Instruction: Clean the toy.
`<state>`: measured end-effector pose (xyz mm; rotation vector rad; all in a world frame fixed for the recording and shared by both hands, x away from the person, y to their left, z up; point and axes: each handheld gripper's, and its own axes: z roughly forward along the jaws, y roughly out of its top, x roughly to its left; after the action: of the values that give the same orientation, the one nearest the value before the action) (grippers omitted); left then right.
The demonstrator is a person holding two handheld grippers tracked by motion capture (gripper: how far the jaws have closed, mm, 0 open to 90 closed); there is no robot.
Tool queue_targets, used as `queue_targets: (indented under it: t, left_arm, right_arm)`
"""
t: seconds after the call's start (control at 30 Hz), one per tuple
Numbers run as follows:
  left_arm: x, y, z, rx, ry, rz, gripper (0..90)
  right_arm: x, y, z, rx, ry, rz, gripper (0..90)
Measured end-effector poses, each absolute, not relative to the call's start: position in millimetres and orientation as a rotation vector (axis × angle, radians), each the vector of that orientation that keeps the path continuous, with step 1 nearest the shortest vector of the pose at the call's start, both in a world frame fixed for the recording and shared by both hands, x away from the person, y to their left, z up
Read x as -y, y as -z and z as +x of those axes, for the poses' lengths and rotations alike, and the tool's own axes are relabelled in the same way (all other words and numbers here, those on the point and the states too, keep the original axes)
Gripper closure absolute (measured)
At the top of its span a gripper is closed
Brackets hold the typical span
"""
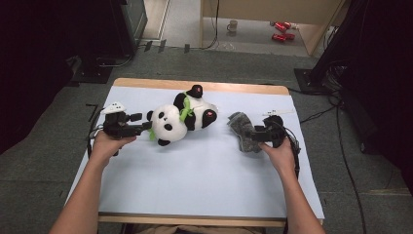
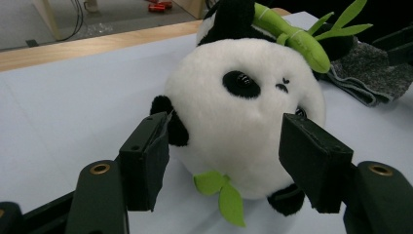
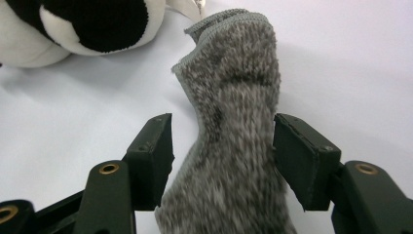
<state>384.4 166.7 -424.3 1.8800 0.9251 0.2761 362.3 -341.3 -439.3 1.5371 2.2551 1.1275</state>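
Note:
A black-and-white panda plush (image 1: 169, 125) lies on its side mid-table, with a green bamboo stalk (image 1: 184, 113) across its body. My left gripper (image 1: 144, 127) stands open at its head. In the left gripper view the jaws (image 2: 226, 163) straddle the round white head (image 2: 243, 122), and the bamboo (image 2: 292, 39) shows above it. A grey knitted sock (image 1: 241, 127) lies to the right of the plush. My right gripper (image 1: 253, 134) is open over its near end. In the right gripper view the sock (image 3: 238, 112) runs up between the two parted jaws (image 3: 221, 146).
A pale blue sheet (image 1: 195, 180) covers the wooden table (image 1: 146, 82). Beyond the table a mug (image 1: 233, 25) and red items (image 1: 281, 30) sit on the floor beside a wooden frame. Dark equipment stands at both sides, and cables (image 1: 336, 126) trail on the carpet at the right.

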Motion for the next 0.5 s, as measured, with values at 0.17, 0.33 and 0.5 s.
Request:
queue_targets:
  t: [0.17, 0.33, 0.5]
  left_arm:
    - [-176, 428, 373, -0.933, -0.306, 1.899, 34.4]
    - [-180, 437, 365, -0.933, -0.321, 1.933, 34.1]
    - [-185, 448, 363, -0.972, -0.319, 1.971, 34.1]
  right_arm:
    - [357, 438, 348, -2.219, -1.134, 1.501, 43.6]
    - [372, 440, 341, -2.171, -1.141, 1.538, 44.8]
    - [384, 446, 336, -2.137, -1.117, 1.557, 45.4]
